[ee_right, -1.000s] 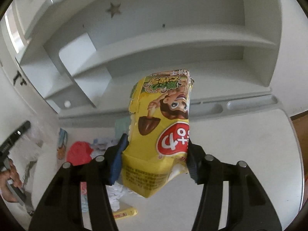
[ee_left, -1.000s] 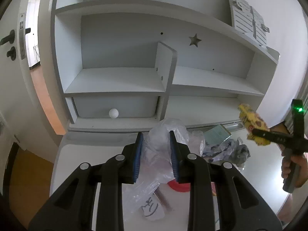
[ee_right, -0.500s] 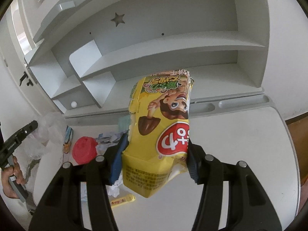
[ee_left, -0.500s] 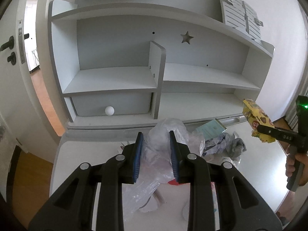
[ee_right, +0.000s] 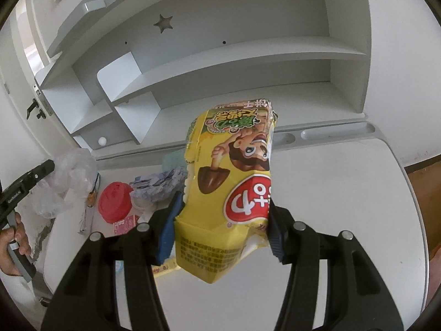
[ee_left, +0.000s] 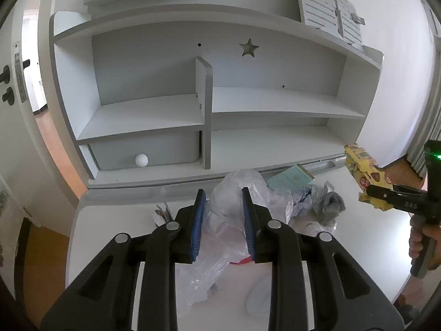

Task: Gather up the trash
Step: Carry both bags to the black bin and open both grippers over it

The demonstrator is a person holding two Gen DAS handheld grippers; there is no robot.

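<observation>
We are reading little here. The yellow snack box (ee_right: 228, 190) is carrying large white Korean lettering in a red oval, seen upside down, with green characters above it and fine print below too small to read. Left of the box, the left gripper (ee_right: 41, 169) is showing small white lettering, illegible.

Quick count: two grippers, left gripper (ee_left: 223, 193) and right gripper (ee_right: 223, 215). One clear plastic bag (ee_left: 234, 209), one yellow snack box (ee_right: 234, 193), one red lid (ee_right: 115, 205), one teal booklet (ee_left: 292, 178), one white drawer knob (ee_left: 141, 160), one star cutout (ee_left: 249, 47). Two hands (ee_left: 424, 241) showing.
</observation>
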